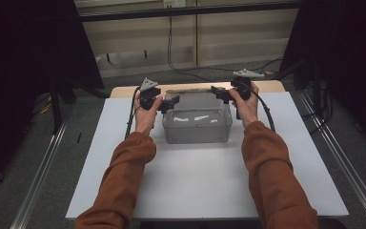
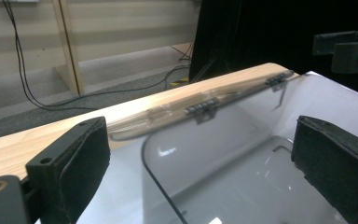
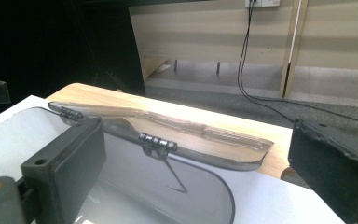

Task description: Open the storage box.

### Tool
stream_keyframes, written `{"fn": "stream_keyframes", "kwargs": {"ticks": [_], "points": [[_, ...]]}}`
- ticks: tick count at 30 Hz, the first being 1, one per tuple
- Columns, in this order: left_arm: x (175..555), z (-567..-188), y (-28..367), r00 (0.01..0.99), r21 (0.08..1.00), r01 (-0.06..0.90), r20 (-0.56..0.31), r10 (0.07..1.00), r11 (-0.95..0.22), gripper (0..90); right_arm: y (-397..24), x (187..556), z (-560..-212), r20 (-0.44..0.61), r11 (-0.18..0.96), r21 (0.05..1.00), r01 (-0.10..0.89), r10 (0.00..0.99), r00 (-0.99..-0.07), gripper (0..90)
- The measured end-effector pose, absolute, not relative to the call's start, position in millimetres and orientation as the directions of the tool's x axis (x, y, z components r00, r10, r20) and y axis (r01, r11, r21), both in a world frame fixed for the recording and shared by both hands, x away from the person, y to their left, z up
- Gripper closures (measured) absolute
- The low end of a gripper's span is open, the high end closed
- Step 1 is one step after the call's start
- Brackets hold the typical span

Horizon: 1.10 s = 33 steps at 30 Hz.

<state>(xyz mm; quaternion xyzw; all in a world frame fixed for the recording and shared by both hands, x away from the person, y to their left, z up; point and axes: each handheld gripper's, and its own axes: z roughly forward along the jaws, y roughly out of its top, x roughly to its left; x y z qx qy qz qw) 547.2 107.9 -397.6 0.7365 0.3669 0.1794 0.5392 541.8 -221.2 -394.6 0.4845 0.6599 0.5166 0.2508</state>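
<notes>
From above, the left gripper (image 1: 171, 102) and right gripper (image 1: 218, 92) flank a clear plastic box (image 1: 197, 125), its hinged lid (image 1: 195, 89) thrown back. The left gripper view shows spread, empty jaws, the lid (image 2: 200, 108) ahead. The right gripper view shows the same: parted jaws, nothing held, the lid (image 3: 168, 135) between and beyond.

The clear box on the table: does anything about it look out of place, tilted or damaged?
Nothing stands out. The clear box sits level and square on the white board, its hinged lid swung open toward the far side. Both tongs, left and right, are open beside its back corners.
</notes>
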Motion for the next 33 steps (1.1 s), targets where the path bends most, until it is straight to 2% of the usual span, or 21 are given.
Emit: {"fn": "stream_keyframes", "kwargs": {"ticks": [8,16,23,33], "points": [[529,-399,109,0.674,0.938,0.322,-0.132,0.727,-0.128,5.2,-221,521,-390,0.127,0.018,0.944,0.328,0.901,-0.415,3.8],[509,-398,108,0.68,0.946,0.285,-0.085,0.728,-0.156,5.5,-224,499,-388,0.11,0.02,0.954,0.299,0.905,-0.412,2.7],[489,-394,108,0.715,0.96,0.246,-0.085,0.694,-0.135,4.5,-225,480,-382,0.089,0.031,0.966,0.258,0.893,-0.44,2.0],[462,-390,118,0.699,0.967,0.216,-0.058,0.713,-0.132,3.9,-228,454,-387,0.061,0.051,0.97,0.237,0.895,-0.442,2.5]]}}
